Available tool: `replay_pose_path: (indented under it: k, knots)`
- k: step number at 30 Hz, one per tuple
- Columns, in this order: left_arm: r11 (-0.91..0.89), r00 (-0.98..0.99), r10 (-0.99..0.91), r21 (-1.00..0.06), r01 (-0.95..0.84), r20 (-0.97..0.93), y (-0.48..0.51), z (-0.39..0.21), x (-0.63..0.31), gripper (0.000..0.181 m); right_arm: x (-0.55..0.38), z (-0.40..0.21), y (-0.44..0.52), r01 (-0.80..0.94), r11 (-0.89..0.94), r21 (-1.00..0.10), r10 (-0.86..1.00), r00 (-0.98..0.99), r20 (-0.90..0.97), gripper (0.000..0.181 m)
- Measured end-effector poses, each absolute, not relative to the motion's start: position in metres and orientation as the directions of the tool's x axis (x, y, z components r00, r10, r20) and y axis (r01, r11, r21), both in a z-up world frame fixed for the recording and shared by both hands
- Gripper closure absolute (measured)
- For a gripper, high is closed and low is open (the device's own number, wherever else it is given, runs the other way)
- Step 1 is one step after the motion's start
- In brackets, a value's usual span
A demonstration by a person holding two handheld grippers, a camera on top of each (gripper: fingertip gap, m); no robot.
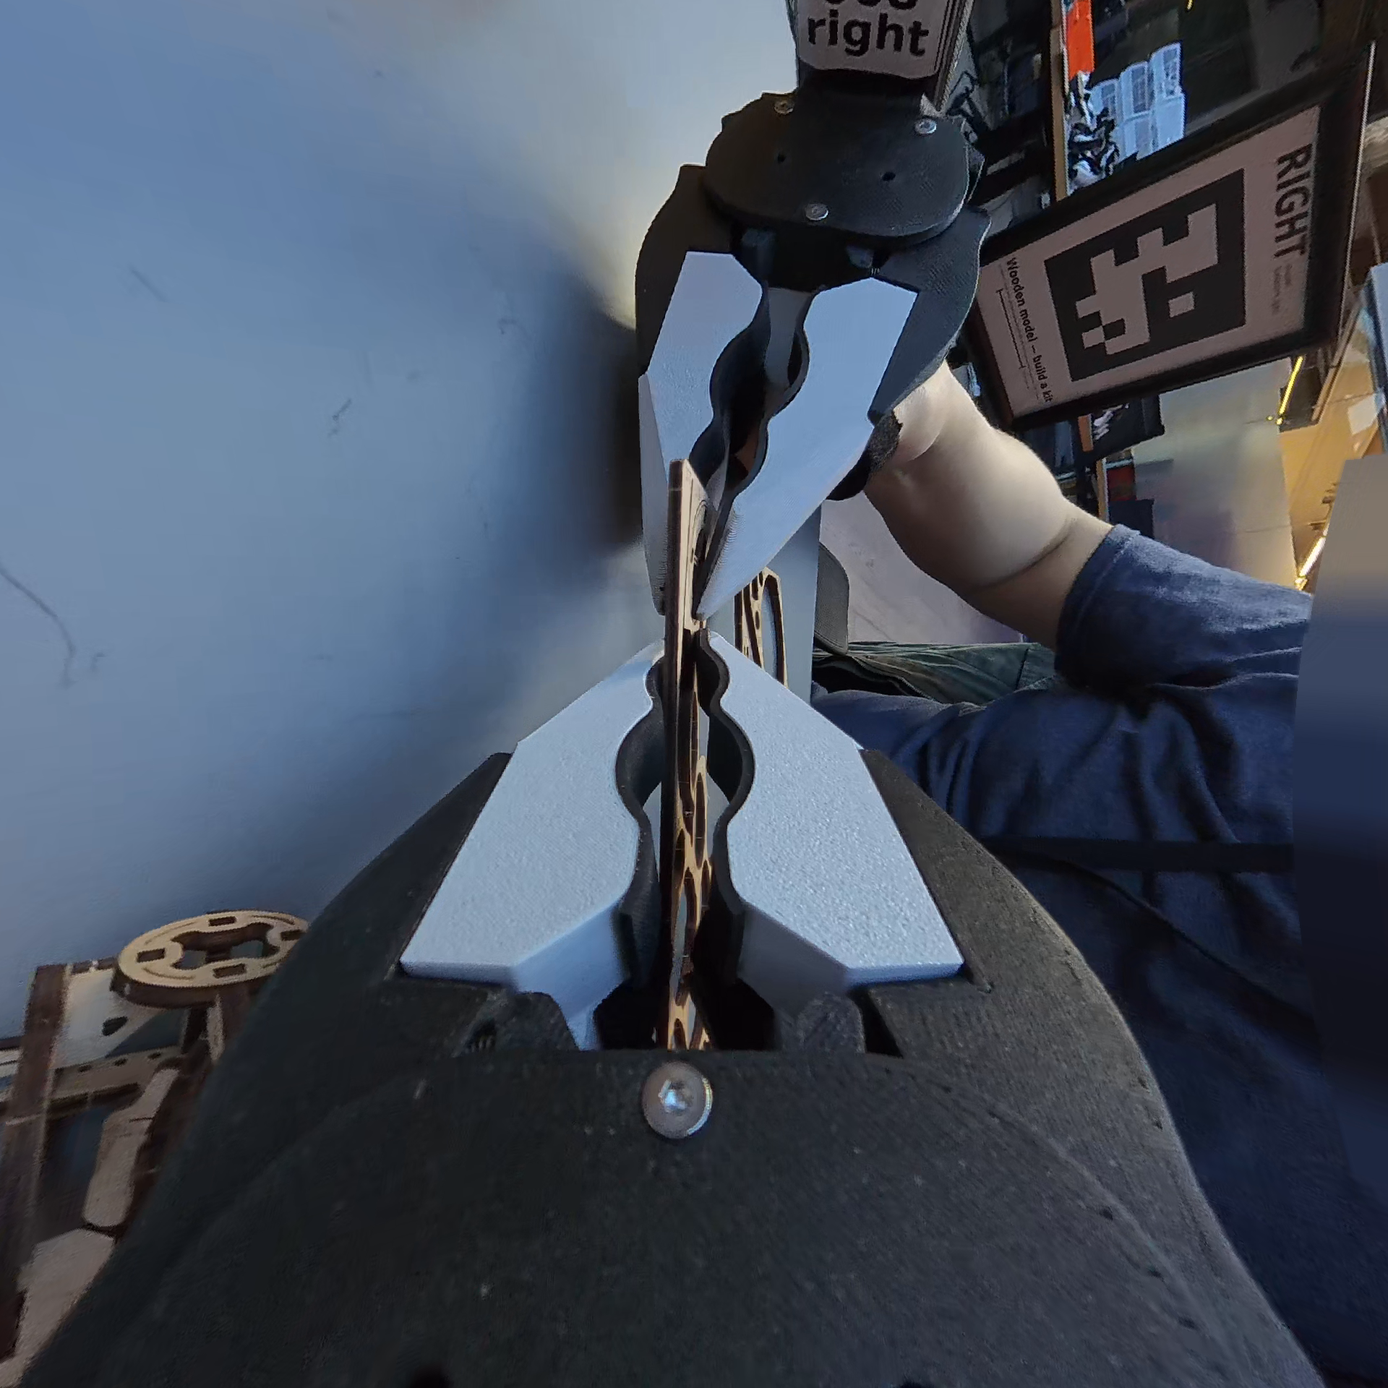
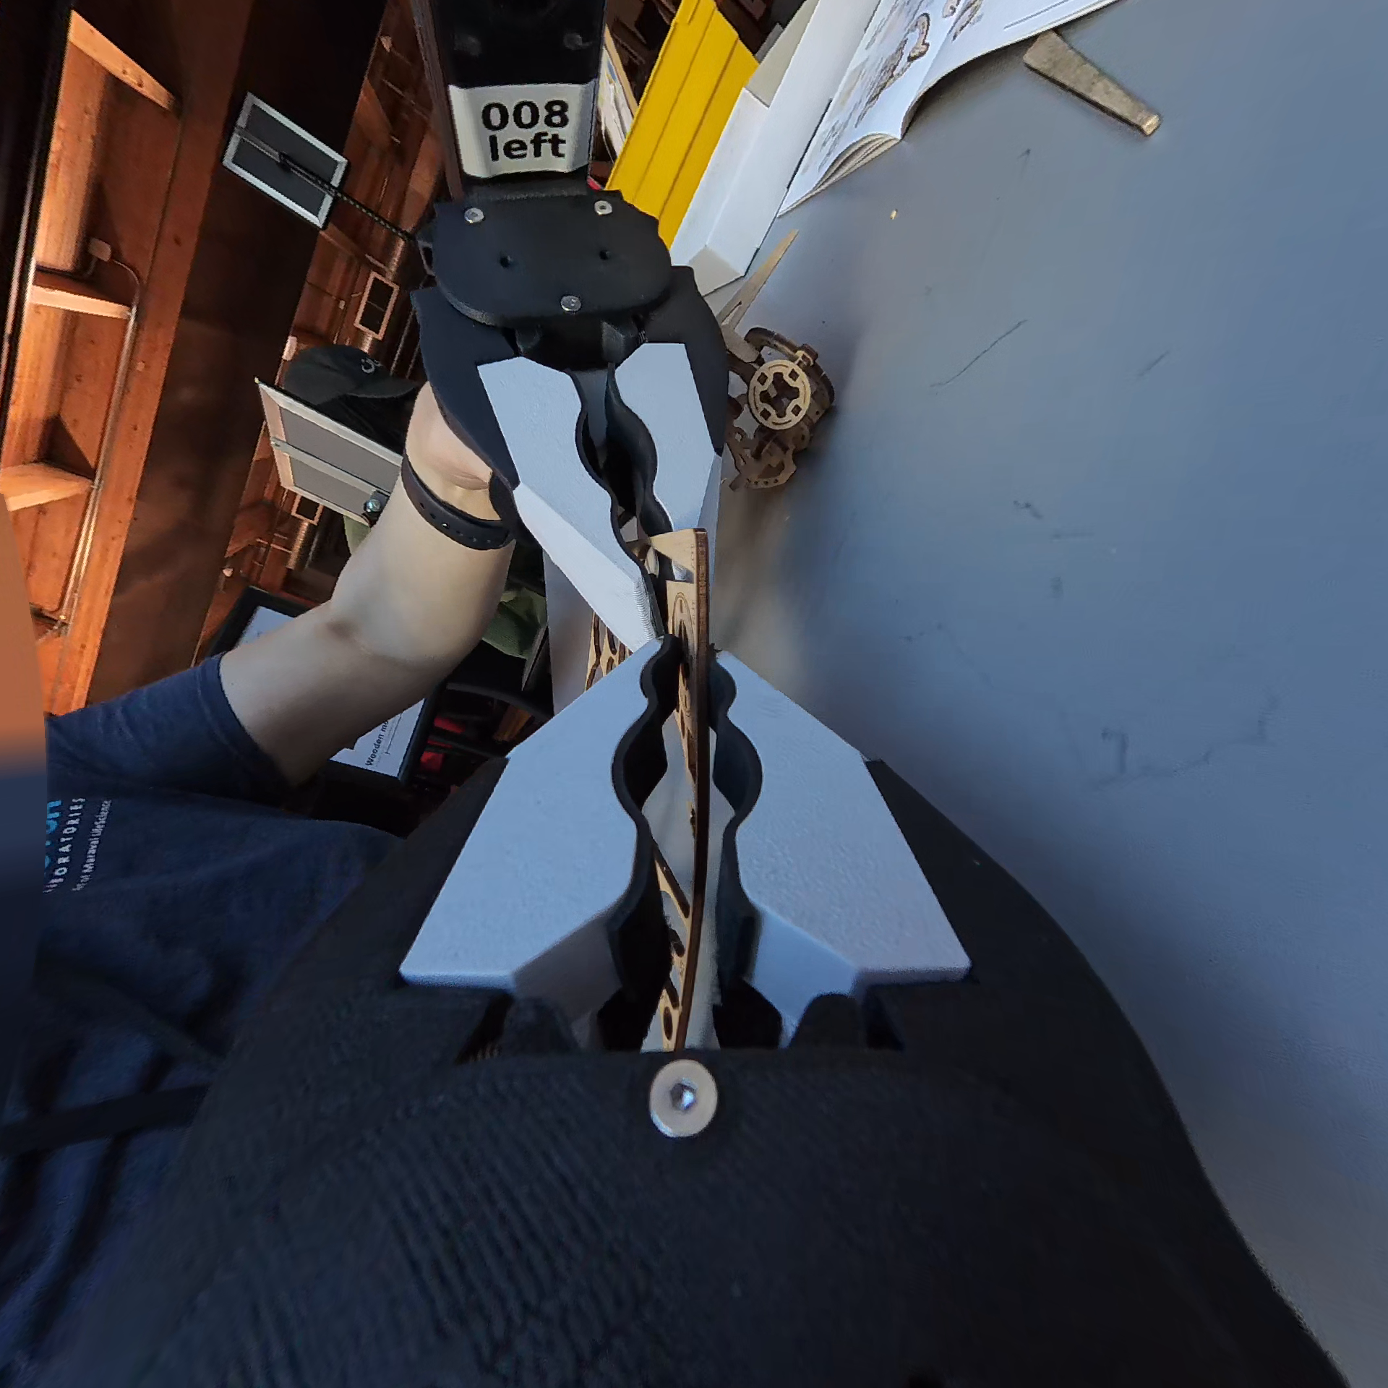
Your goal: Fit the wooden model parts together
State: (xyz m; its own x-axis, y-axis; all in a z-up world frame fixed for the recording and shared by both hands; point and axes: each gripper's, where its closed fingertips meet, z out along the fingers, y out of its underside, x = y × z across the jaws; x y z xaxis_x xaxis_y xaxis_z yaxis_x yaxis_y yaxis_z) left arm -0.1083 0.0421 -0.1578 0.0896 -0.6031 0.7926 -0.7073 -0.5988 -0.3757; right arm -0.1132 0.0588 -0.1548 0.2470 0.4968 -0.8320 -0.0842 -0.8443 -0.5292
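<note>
Left hand-held gripper (image 1: 682, 661): clenched on a thin wooden sheet (image 1: 685, 758), seen edge-on between its grey fingers; in the right wrist view the same gripper (image 2: 652, 601) comes in from above, its tips closed on the sheet's far end.
Right hand-held gripper (image 2: 687, 661): clenched on the same wooden sheet (image 2: 695, 751), which runs down between its wavy black pads; in the left wrist view it (image 1: 680, 601) points down toward the left one, tip almost to tip.
Wooden sheet: held up off the desk between the two grippers, pierced with cut-out shapes, slightly bowed in the right wrist view.
Desk (image 2: 1089, 676): grey, matt, marked with dark scuffs and scratches; in the left wrist view it (image 1: 300, 375) fills the left half in bluish light.
Partly built wooden model (image 2: 777, 409): stands on the desk just behind the left gripper, with a round slotted disc; in the left wrist view it (image 1: 150, 1014) sits at the lower left.
Booklet (image 2: 886, 98): lies open at the desk's far edge, beside a white box (image 2: 751, 150) and a yellow box (image 2: 691, 82).
Flat wooden offcut (image 2: 1089, 82): lies on the desk near the booklet.
Framed marker card (image 1: 1172, 270): stands at the right, black frame, black-and-white pattern.
Room: warm brown wooden shelving (image 2: 98, 300) behind the person; dark cluttered shelves behind the marker card.
Person: bare forearm (image 1: 999, 511), dark blue sleeve, dark wrist strap (image 2: 451, 518).
</note>
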Motion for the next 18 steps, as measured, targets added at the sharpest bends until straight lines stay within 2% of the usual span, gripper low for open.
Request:
replay_pose_path:
  k: [3, 5, 18]
  knots:
    - [-0.601, 0.11, -0.616, -0.374, -0.707, 0.78, 0.0446, -0.1602, -0.1095, 0.18, -0.1137, -0.159, 0.0625, -0.084, -0.847, -0.526, 0.486, 0.282, -0.828, 0.174]
    - [-0.599, 0.1, -0.61, -0.374, -0.708, 0.786, 0.0448, -0.1535, -0.1089, 0.18, -0.1113, -0.1527, 0.0636, -0.104, -0.818, -0.566, 0.523, 0.273, -0.807, 0.171]
    - [-0.559, 0.098, -0.645, -0.381, -0.736, 0.758, 0.0463, -0.1557, -0.1056, 0.18, -0.1077, -0.1519, 0.0683, -0.138, -0.848, -0.511, 0.472, 0.239, -0.849, 0.171]
